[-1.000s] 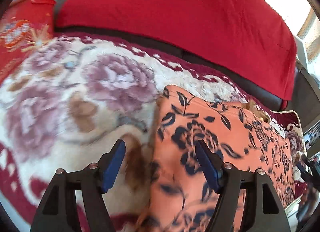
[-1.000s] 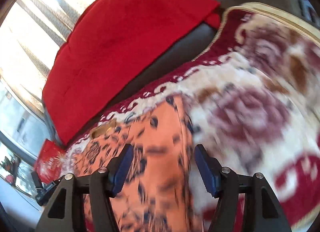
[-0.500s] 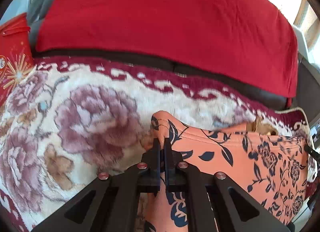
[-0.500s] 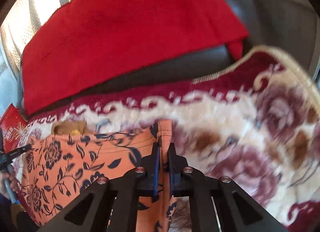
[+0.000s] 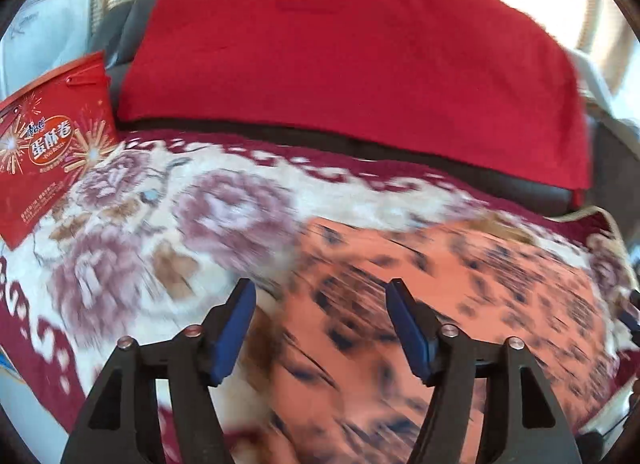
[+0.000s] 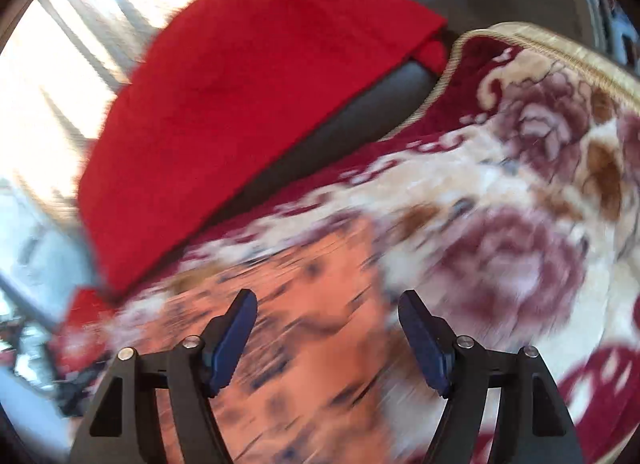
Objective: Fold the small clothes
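An orange garment with dark blue flowers (image 5: 460, 296) lies on a cream and maroon floral blanket (image 5: 168, 224). My left gripper (image 5: 320, 328) is open above the garment's left edge, holding nothing. In the right wrist view the same garment (image 6: 312, 328) lies blurred under my right gripper (image 6: 328, 336), which is open above the garment's right edge, empty. Both views are motion-blurred.
A red cloth (image 5: 360, 44) drapes over the dark sofa back behind the blanket, and it also shows in the right wrist view (image 6: 248, 96). A red snack box (image 5: 48, 144) stands at the left. The blanket's gold-trimmed edge (image 6: 560, 44) runs at the right.
Both grippers were shut on the garment's corners half a second ago; both have now opened and let go. The garment lies flat and both grippers have pulled back.
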Action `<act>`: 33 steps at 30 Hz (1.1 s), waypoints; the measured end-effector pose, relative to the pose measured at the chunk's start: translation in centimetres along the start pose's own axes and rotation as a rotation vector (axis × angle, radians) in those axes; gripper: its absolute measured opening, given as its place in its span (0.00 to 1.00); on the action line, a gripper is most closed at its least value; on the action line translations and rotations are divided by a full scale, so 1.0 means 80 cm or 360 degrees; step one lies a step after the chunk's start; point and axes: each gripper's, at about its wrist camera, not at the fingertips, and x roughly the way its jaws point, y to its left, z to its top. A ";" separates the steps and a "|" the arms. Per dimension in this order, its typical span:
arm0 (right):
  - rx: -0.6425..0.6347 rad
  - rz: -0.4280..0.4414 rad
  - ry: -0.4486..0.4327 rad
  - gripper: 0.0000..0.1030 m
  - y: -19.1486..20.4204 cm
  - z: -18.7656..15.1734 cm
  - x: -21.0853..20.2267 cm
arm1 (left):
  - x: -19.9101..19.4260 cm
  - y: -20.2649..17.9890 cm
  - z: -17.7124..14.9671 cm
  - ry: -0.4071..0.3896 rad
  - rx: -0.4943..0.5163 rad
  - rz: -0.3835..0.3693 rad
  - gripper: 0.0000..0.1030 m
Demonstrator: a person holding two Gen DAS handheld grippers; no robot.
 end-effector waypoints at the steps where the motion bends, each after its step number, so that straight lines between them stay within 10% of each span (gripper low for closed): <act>1: -0.0002 0.0109 0.0032 0.75 0.011 -0.016 -0.007 | -0.015 -0.020 -0.016 -0.0003 0.0037 -0.0055 0.72; 4: 0.0045 0.0325 0.0173 0.76 0.017 -0.057 0.001 | -0.028 -0.073 -0.051 0.0021 0.0156 -0.0167 0.78; 8: 0.0250 0.0192 0.0218 0.75 -0.032 -0.100 0.029 | -0.016 -0.134 -0.093 0.0142 0.0314 -0.0211 0.78; 20: 0.0416 0.0478 0.0125 0.75 -0.071 -0.109 0.014 | 0.038 -0.172 -0.109 0.0392 0.0281 0.0001 0.86; 30: 0.0556 0.0670 0.0152 0.75 -0.103 -0.118 0.005 | 0.029 -0.182 -0.100 0.0361 0.0237 0.0095 0.93; 33: 0.0544 0.0680 0.0165 0.75 -0.111 -0.117 -0.001 | 0.002 -0.190 -0.088 0.0178 0.0236 0.0088 0.93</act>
